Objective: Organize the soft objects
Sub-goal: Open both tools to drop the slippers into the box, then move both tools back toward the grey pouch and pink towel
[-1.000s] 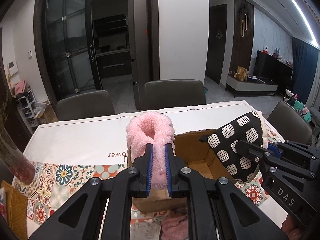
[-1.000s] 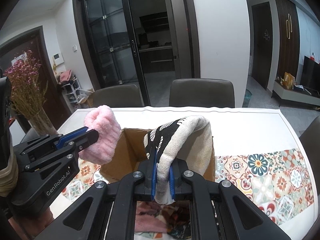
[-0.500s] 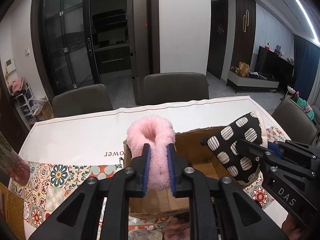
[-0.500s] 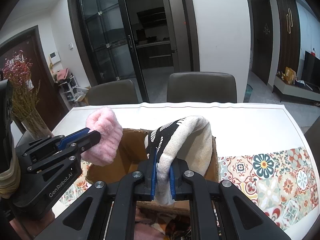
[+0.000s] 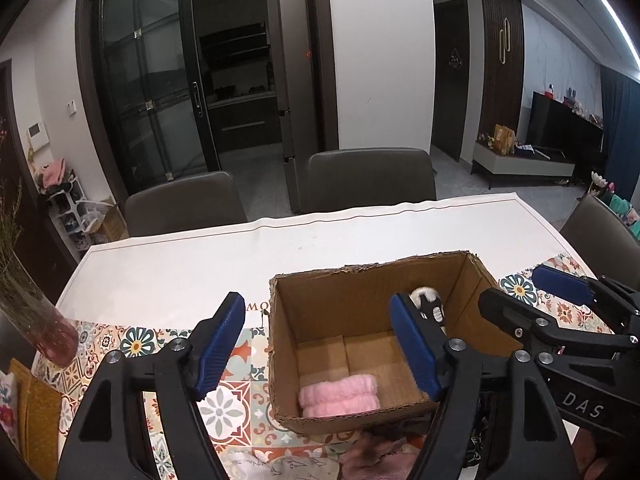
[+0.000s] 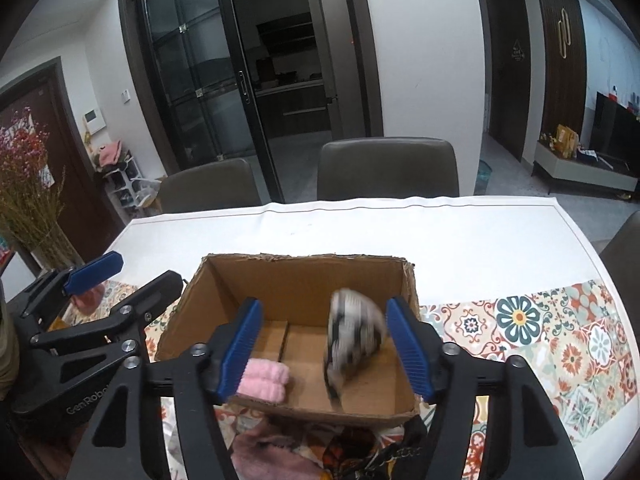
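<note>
Nearest the cameras, a heap of loose fabrics [image 6: 304, 456] is lying on the patterned tablecloth [image 6: 560, 340] just in front of the cardboard box [image 5: 352, 280]. Over the box's near edge, the left gripper [image 5: 320, 344] and the right gripper [image 6: 324, 346] are both opening their jaws with nothing pressed between the pads. Inside the box, the pink fluffy sock [image 5: 340, 394] is lying on the floor at the near left corner, while the black-and-white spotted item [image 6: 354, 330] is blurring towards the right wall; beyond the box, two grey chairs [image 5: 370, 178] are standing at the table's far edge.

In the box [image 6: 407, 288] on the table [image 6: 460, 232], the fuzzy slipper [image 6: 262, 380] lies left of the patterned mitt [image 6: 354, 332].
</note>
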Demonstrator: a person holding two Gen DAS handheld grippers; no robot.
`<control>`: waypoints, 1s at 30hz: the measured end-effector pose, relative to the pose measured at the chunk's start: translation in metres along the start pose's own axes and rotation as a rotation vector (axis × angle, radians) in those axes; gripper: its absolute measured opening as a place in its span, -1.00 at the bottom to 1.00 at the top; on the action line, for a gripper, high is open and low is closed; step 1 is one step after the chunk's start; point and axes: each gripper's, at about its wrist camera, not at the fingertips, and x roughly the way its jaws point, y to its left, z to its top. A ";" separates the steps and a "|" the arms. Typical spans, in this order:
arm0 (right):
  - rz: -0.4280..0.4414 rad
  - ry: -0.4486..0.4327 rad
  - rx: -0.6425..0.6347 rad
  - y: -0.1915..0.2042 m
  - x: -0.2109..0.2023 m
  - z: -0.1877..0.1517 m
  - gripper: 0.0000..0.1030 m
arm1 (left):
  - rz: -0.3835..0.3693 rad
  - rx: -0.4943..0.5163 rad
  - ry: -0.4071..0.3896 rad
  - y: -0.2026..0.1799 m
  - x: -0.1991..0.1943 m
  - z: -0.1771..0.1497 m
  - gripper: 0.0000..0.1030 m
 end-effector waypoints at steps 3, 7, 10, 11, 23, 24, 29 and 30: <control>-0.001 0.000 0.005 0.000 -0.002 -0.001 0.38 | 0.001 0.000 -0.003 0.000 -0.003 0.000 0.44; -0.009 -0.007 0.001 0.001 -0.008 -0.001 0.38 | 0.003 -0.004 -0.010 0.000 -0.011 0.001 0.44; -0.015 -0.018 -0.002 0.003 -0.017 0.000 0.38 | 0.004 -0.005 -0.022 0.000 -0.022 0.002 0.44; -0.017 -0.023 -0.003 0.003 -0.021 0.000 0.38 | 0.005 -0.005 -0.027 0.000 -0.026 0.002 0.44; -0.020 -0.057 -0.009 0.011 -0.070 -0.014 0.38 | 0.009 -0.014 -0.063 -0.001 -0.079 -0.012 0.44; -0.020 -0.060 -0.011 0.012 -0.075 -0.017 0.38 | 0.009 -0.013 -0.066 -0.001 -0.082 -0.013 0.44; -0.024 -0.074 -0.016 0.015 -0.096 -0.028 0.38 | 0.007 -0.017 -0.081 -0.002 -0.104 -0.023 0.44; -0.025 -0.077 -0.017 0.016 -0.099 -0.030 0.38 | 0.009 -0.017 -0.081 -0.001 -0.107 -0.025 0.44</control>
